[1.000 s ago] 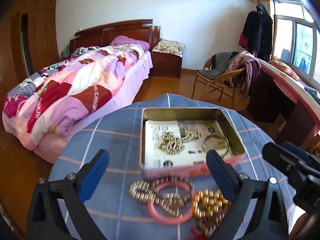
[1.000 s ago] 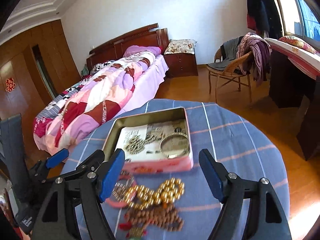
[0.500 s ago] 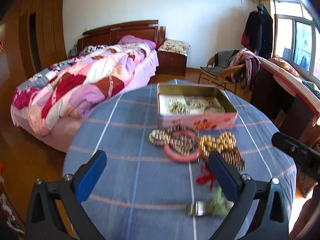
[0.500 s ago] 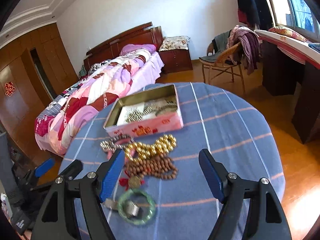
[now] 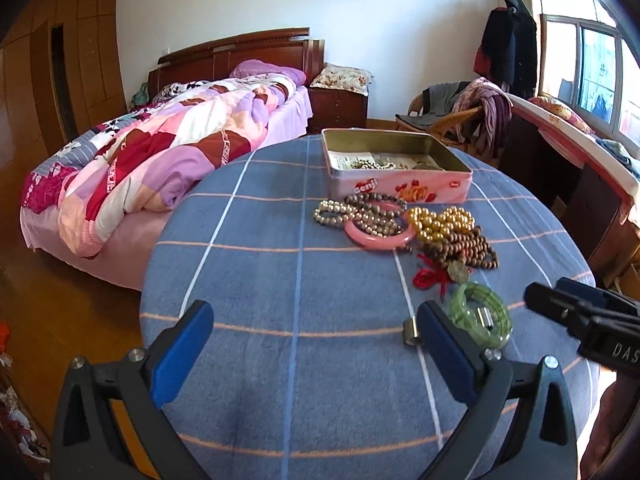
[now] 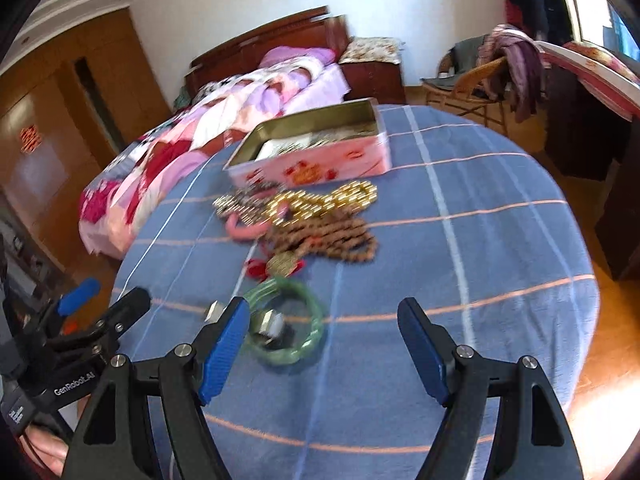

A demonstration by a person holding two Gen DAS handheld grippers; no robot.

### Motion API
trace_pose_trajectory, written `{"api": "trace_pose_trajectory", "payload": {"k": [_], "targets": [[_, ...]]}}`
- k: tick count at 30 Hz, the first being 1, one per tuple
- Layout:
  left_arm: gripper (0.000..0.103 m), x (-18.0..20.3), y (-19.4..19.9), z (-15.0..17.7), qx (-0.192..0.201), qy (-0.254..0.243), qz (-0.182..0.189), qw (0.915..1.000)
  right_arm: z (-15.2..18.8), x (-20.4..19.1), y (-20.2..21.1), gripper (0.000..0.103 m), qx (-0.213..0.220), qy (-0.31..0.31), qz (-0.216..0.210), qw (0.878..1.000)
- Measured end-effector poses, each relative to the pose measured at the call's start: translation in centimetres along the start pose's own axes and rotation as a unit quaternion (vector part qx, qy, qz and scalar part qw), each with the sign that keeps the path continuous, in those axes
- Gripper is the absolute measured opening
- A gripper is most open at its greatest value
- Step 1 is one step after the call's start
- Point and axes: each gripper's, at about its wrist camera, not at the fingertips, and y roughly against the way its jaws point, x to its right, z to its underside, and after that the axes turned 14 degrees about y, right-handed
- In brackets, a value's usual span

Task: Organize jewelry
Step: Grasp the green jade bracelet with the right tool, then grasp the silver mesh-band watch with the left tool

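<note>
A pink tin box point(image 5: 400, 188) point(image 6: 316, 160) stands open at the far side of the round table, with some jewelry inside. In front of it lies a heap: grey bead bracelets point(image 5: 360, 212), a pink bangle point(image 5: 378, 238), gold beads point(image 5: 440, 222) point(image 6: 332, 200), brown wooden beads point(image 5: 464, 250) point(image 6: 328, 240) with a red tassel point(image 5: 430, 278). Nearer lies a green bangle point(image 5: 482, 314) point(image 6: 286, 322) with a small metal piece point(image 5: 412, 330) beside it. My left gripper point(image 5: 316, 344) is open above bare cloth. My right gripper point(image 6: 324, 340) is open, its left fingertip over the green bangle's edge.
The table wears a blue checked cloth point(image 5: 280, 280). A bed with a patchwork quilt point(image 5: 168, 148) stands to the left, a wicker chair with clothes point(image 5: 460, 116) behind, a dark desk point(image 5: 560, 168) to the right. The table's near half holds only the green bangle.
Both grippers have drawn back toward the table's near edge and lowered. The tin and bead heap look farther away, and the green bangle has come into view. Both stay open.
</note>
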Motion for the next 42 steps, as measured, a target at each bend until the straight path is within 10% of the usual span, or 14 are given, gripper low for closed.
{"api": "trace_pose_trajectory", "payload": {"k": [16,27,42], "targets": [[0.103,-1.0,0.7,0.4,0.006,-0.014,-0.004,0.9999,-0.4,-3.4,-5.4,0.075,-0.078,0.062,-0.006,0.995],[0.103,-0.2,0.7,0.7,0.000,-0.033,0.003,0.9995,-0.5,-1.7,-2.9,0.014,-0.051,0.030,-0.042,0.997],[0.100,4.4,-2.4,0.9,-0.075,-0.080,0.083,0.9904,-1.0,0.6,1.1,0.014,-0.006,0.001,-0.024,1.000]]}}
